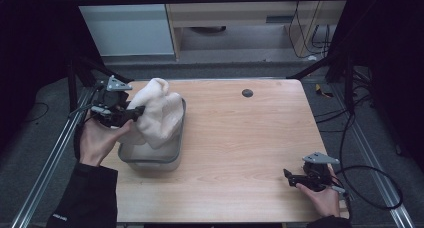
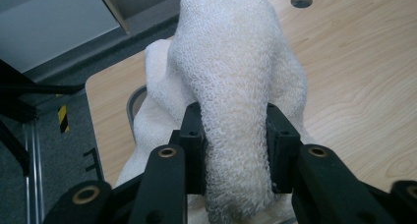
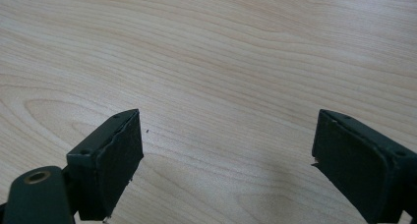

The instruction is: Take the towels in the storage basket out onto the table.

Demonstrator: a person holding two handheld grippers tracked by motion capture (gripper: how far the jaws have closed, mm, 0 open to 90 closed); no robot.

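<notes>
Two grippers show from above: the left gripper pinches a white towel that hangs partly over a clear bin at the counter's left side, while the right gripper rests near the front right corner, well apart. In the left gripper view the fingers clamp a thick fold of the towel — knit texture plain. In the right gripper view the fingers stand spread over bare counter.
</notes>
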